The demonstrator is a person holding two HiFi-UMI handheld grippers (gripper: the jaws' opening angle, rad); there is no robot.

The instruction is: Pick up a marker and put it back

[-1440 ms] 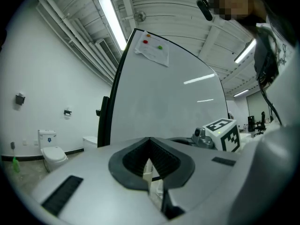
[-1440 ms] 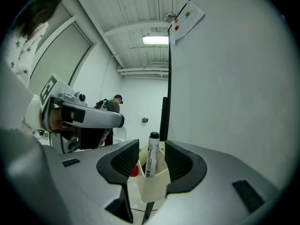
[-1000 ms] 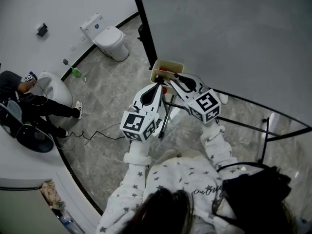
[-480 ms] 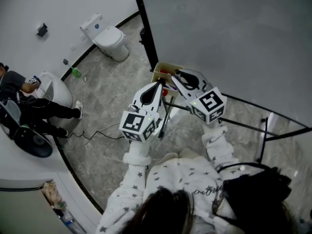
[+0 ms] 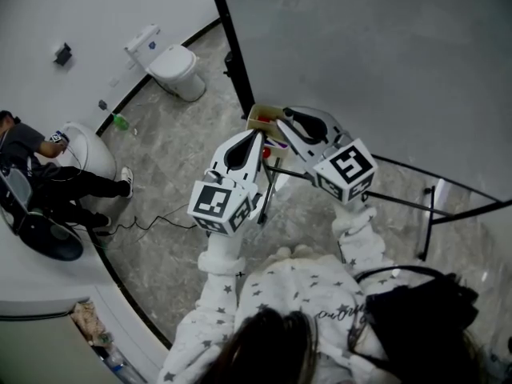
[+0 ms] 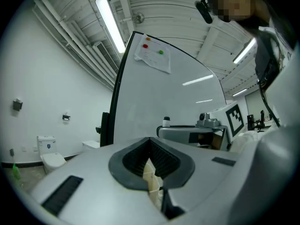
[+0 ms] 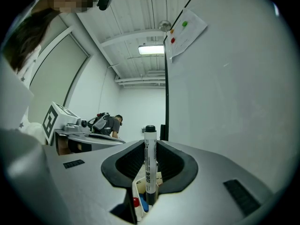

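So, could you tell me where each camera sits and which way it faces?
Head view: on the head, steeply down; starred sleeves, left gripper, right gripper.
Left gripper view: along its jaws, onto the tray, toward the whiteboard.
Right gripper view: along its jaws, which grip the marker.
Shared: both gripper views show the whiteboard.

You stand on a grey marbled floor (image 5: 164, 138); a toilet (image 5: 178, 64) sits by the white wall (image 5: 72, 6), a whiteboard (image 5: 360, 54) ahead, a strip light (image 6: 110, 18) overhead.
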